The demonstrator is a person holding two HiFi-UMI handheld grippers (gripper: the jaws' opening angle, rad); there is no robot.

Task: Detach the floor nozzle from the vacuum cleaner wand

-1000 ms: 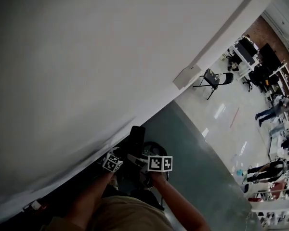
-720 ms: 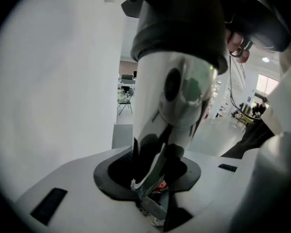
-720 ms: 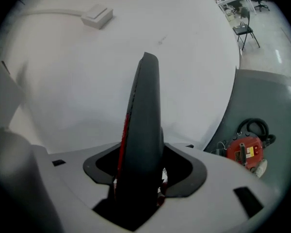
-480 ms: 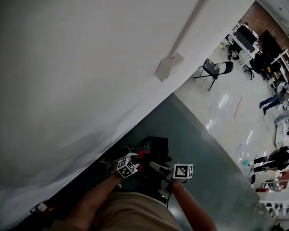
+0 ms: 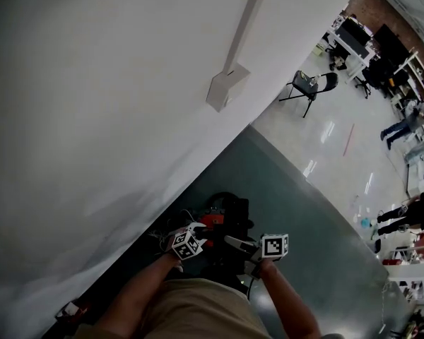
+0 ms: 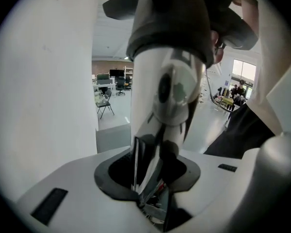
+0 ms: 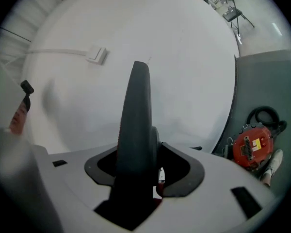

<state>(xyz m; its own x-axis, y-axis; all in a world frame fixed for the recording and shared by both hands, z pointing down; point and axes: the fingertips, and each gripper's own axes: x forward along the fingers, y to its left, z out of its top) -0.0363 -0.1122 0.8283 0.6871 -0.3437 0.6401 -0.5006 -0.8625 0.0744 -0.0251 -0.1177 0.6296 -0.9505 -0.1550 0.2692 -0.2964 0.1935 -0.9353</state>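
In the head view my two grippers work low, close to the person's knees, over the red and black vacuum body [image 5: 215, 219]. The left gripper [image 5: 198, 232] has a white wand tube [image 6: 167, 81] with a dark collar standing in its notch [image 6: 155, 178]; its jaws have just been closing on it. My right gripper [image 5: 234, 243] has a tall, flat dark grey nozzle part [image 7: 138, 115] between its jaws [image 7: 145, 174], which have just been closing too. From the right gripper view, the vacuum body [image 7: 252, 147] and its black hose lie on the floor.
A white wall [image 5: 92, 119] with a cable duct and box [image 5: 222, 87] runs close on the left. A grey-green mat [image 5: 290, 196] covers the floor here. Farther off stand a folding chair [image 5: 307, 90], desks and some people [image 5: 399, 214].
Both grippers have shifted right in the head view. The dark upright piece seen between them a second ago is gone from that view, and the red vacuum body now shows.
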